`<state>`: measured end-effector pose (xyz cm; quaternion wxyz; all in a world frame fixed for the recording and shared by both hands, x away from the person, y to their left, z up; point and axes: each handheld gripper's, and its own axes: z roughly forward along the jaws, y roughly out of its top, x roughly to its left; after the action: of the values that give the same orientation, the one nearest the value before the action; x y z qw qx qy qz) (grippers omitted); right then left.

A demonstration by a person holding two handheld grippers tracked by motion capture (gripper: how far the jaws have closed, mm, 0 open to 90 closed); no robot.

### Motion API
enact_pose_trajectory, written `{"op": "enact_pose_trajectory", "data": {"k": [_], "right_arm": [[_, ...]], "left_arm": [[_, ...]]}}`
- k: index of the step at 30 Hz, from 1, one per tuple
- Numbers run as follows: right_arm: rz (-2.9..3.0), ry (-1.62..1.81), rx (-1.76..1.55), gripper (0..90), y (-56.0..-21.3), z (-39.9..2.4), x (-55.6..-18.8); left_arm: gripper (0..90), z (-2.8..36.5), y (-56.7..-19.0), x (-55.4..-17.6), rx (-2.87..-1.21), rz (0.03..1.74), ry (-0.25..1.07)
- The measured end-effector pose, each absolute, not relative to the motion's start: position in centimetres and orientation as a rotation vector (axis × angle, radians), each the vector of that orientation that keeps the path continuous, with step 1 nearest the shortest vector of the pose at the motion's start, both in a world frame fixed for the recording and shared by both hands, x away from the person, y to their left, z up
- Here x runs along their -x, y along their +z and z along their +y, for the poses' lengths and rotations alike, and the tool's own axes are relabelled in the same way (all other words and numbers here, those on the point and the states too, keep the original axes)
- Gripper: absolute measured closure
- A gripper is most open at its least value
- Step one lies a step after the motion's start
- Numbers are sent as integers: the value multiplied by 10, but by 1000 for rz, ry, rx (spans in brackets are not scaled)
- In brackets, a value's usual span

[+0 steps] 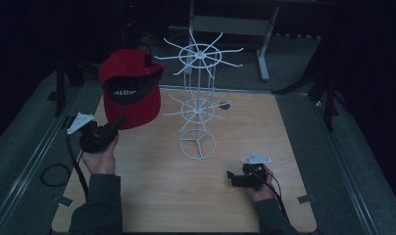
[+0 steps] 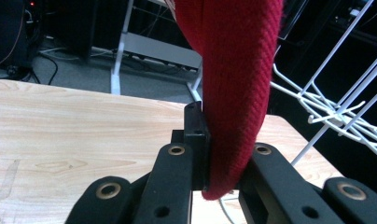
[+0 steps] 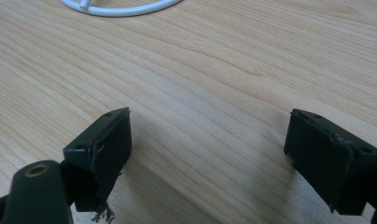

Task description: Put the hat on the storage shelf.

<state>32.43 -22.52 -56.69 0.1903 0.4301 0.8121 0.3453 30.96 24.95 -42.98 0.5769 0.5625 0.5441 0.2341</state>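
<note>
A red cap with a black inner band hangs in the air at the left of the table, its opening facing me. My left gripper is shut on the cap's lower edge; in the left gripper view the red fabric is pinched between the two black jaws. A white wire display stand with two tiers of radiating hooks rises from a ring base at the table's middle, just right of the cap. My right gripper rests low near the front right, jaws wide apart over bare wood, holding nothing.
The wooden table has a small dark hole behind the stand. A black cable loops off the left edge. A metal frame stands beyond the far edge. The stand's ring base lies ahead of the right gripper.
</note>
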Motion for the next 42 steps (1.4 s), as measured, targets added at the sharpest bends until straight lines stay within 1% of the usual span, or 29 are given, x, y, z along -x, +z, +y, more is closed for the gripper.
{"op": "enact_pose_trajectory", "data": {"k": [13,42], "right_arm": [[2282,969,-1212,147,-567,-225,-324],[2283,969,-1212,147,-567,-225,-324]], "left_arm": [[857,249,-417,-309,-1285,1252,545],[857,244,-392,-312,-1269,1200,547]]}}
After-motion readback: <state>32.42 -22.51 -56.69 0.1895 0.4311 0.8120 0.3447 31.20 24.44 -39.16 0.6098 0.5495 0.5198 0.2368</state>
